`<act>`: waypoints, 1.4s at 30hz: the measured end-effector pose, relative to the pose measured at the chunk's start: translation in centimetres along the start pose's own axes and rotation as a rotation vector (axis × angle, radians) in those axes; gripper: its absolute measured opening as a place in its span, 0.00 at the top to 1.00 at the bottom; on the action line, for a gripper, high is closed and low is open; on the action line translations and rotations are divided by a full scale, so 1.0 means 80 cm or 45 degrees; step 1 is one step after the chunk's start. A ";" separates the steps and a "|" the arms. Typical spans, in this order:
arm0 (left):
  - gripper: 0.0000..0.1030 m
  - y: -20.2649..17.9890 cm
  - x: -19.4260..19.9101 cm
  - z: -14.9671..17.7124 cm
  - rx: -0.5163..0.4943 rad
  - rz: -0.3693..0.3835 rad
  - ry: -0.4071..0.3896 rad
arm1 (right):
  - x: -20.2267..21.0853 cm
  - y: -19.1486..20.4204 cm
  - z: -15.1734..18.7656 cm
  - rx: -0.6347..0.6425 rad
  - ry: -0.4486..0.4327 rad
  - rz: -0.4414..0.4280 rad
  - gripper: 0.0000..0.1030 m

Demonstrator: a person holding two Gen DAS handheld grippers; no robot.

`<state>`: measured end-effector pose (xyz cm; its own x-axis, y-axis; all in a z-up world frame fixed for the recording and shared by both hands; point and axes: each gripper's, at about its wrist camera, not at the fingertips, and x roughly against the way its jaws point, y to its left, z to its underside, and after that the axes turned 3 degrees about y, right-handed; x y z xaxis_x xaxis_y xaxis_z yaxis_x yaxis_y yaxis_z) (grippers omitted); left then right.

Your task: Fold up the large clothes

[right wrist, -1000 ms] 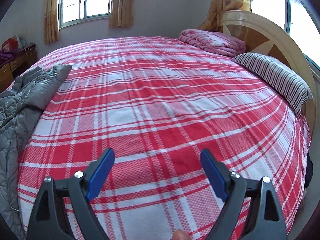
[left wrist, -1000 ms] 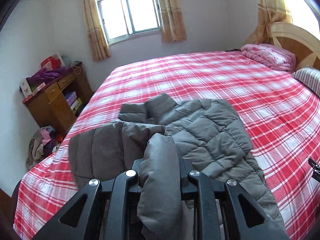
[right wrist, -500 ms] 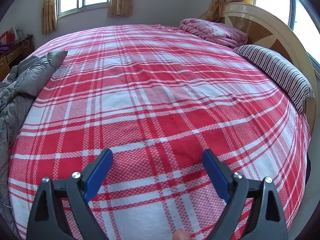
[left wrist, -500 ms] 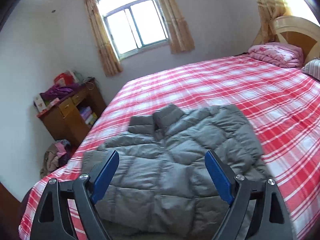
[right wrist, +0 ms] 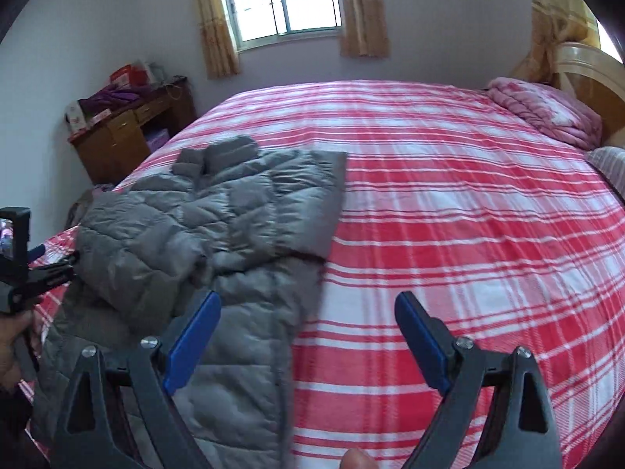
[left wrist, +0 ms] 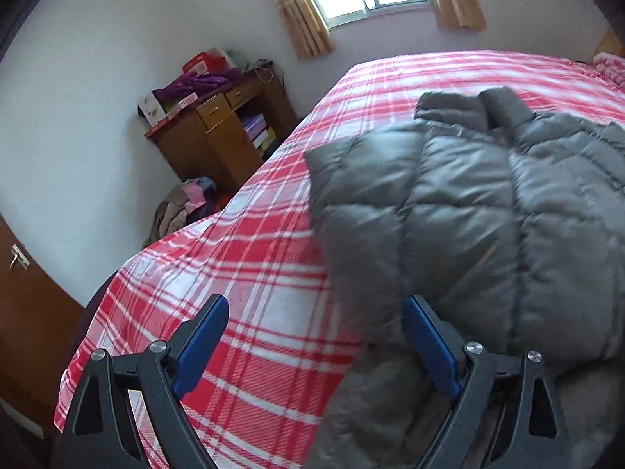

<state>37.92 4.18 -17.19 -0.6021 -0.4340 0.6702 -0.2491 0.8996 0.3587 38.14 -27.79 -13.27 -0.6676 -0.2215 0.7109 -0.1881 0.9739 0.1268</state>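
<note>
With both the left claw (left wrist: 316,346) and right claw (right wrist: 308,334) spread and empty, the puffy jacket (right wrist: 203,226) on the bed (right wrist: 449,215) looked likely to spring back unfolded, being unpinned.

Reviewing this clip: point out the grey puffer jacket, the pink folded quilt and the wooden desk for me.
grey puffer jacket (right wrist: 218,211): right wrist view, on its quilted upper body.
pink folded quilt (right wrist: 543,111): right wrist view, on its top surface near the headboard.
wooden desk (left wrist: 218,136): left wrist view, on its front panel below the drawers.
</note>
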 end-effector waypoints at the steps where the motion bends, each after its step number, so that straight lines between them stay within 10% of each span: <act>1: 0.11 0.001 -0.005 0.003 0.007 0.007 0.009 | -0.005 0.016 0.000 0.025 0.000 -0.024 0.10; 11: 0.11 0.018 -0.058 0.012 0.079 0.007 0.108 | -0.081 0.092 0.010 0.052 0.140 -0.208 0.29; 14: 0.11 0.025 -0.074 0.018 0.115 -0.023 0.140 | -0.097 0.095 0.014 0.052 0.197 -0.268 0.75; 18: 0.11 0.037 -0.088 0.021 0.164 -0.013 0.157 | -0.096 0.088 0.022 0.046 0.188 -0.225 0.87; 33: 0.10 0.039 -0.086 0.023 0.129 -0.015 0.145 | -0.086 0.048 0.033 0.131 0.130 0.157 0.89; 42: 0.10 0.064 0.010 -0.046 0.192 0.099 -0.090 | -0.033 0.019 0.014 0.073 0.059 0.194 0.49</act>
<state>38.92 8.27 -12.41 -0.6746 -0.3631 0.6427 -0.3075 0.9298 0.2025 38.81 -25.79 -15.70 -0.6577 -0.0673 0.7502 -0.1285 0.9914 -0.0237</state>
